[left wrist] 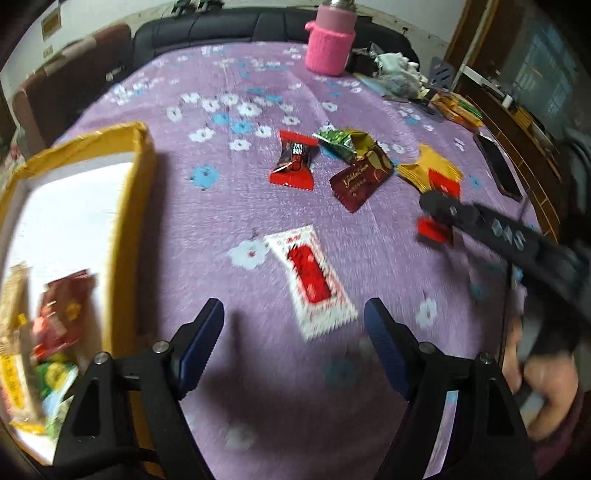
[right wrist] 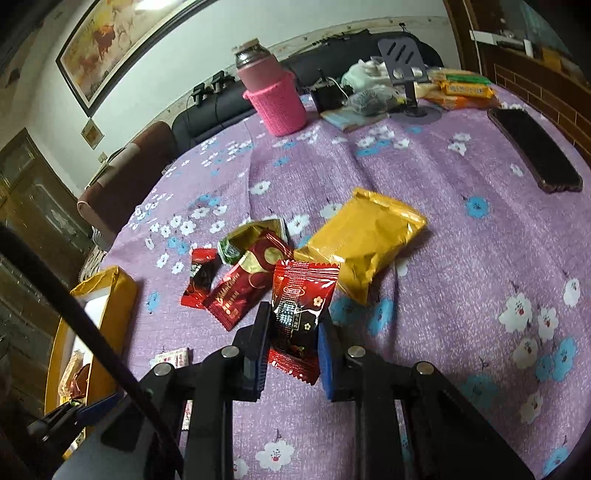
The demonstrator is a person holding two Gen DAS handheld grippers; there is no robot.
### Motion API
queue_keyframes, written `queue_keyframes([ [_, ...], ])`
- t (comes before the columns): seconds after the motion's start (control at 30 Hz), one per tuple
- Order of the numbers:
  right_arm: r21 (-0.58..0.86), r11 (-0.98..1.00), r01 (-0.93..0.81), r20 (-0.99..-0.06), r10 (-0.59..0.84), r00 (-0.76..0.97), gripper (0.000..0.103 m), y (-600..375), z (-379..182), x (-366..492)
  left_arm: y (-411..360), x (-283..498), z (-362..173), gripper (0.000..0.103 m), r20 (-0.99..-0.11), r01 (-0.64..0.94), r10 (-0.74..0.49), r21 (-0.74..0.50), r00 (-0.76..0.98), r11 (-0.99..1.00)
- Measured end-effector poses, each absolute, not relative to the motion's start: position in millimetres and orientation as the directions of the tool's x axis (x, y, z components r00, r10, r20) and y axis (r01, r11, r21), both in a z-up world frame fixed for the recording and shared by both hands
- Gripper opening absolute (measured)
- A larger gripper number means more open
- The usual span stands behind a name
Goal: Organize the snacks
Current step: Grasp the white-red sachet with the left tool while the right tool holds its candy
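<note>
My right gripper (right wrist: 293, 325) is shut on a red and black snack packet (right wrist: 299, 314) and holds it above the purple flowered cloth; it shows in the left wrist view (left wrist: 436, 225) too. My left gripper (left wrist: 293, 325) is open and empty, over a white packet with a red centre (left wrist: 310, 275). A yellow cardboard box (left wrist: 129, 206) at the left holds several snacks (left wrist: 55, 325). On the cloth lie a small red candy (left wrist: 293, 160), a green packet (left wrist: 336, 140), a dark red packet (left wrist: 360, 181) and a gold packet (right wrist: 365, 240).
A pink sleeved flask (right wrist: 275, 99) stands at the back of the table (right wrist: 480, 295). A black phone (right wrist: 535, 147) lies at the right. A phone stand (right wrist: 406, 74), clutter and orange packets (right wrist: 465, 90) sit at the back right. A sofa (left wrist: 221, 26) lies behind.
</note>
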State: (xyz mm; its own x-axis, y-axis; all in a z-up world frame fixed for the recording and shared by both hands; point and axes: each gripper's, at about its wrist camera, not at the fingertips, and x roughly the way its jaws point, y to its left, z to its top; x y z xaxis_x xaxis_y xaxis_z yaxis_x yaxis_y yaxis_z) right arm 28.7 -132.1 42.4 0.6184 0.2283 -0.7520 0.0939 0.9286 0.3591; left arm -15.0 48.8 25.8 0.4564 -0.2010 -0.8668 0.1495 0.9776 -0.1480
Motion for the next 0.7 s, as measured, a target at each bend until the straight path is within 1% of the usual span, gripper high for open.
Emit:
queue_keyframes([
  [0.13,0.355,0.931,0.088,-0.761,0.233,0.605,0.022,-129,38,31,40,1,18,0.079,-0.872,0.151,-0.189,-0.134,0.452,0.979],
  [0.2,0.343,0.936,0.078,-0.757,0.226,0.613,0.022,-127,41,31,33,4,16,0.077,-0.866,0.166,-0.148,-0.076,0.477,0.983],
  [0.27,0.33,0.942,0.068,-0.753,0.219,0.621,0.022,-125,43,30,26,3,14,0.066,-0.857,0.173,-0.09,-0.001,0.508,0.985],
  [0.3,0.328,0.942,0.066,-0.751,0.218,0.623,0.022,-125,44,30,25,1,14,0.06,-0.845,0.19,-0.098,0.005,0.526,0.982],
  [0.37,0.332,0.942,0.059,-0.748,0.225,0.624,0.022,-125,45,30,26,-1,15,0.042,-0.832,0.197,-0.106,0.003,0.544,0.98],
  [0.4,0.333,0.941,0.056,-0.747,0.227,0.625,0.022,-125,45,30,27,0,16,0.036,-0.828,0.201,-0.114,-0.002,0.549,0.98],
  [0.43,0.334,0.941,0.055,-0.746,0.228,0.626,0.022,-125,45,30,29,0,16,0.032,-0.824,0.204,-0.12,-0.005,0.554,0.979],
  [0.53,0.34,0.939,0.055,-0.744,0.233,0.626,0.022,-125,45,29,35,1,16,0.03,-0.82,0.196,-0.142,-0.037,0.554,0.98],
  [0.7,0.345,0.937,0.047,-0.737,0.24,0.631,0.022,-124,46,29,47,-3,20,0.03,-0.816,0.17,-0.174,-0.095,0.551,0.981],
])
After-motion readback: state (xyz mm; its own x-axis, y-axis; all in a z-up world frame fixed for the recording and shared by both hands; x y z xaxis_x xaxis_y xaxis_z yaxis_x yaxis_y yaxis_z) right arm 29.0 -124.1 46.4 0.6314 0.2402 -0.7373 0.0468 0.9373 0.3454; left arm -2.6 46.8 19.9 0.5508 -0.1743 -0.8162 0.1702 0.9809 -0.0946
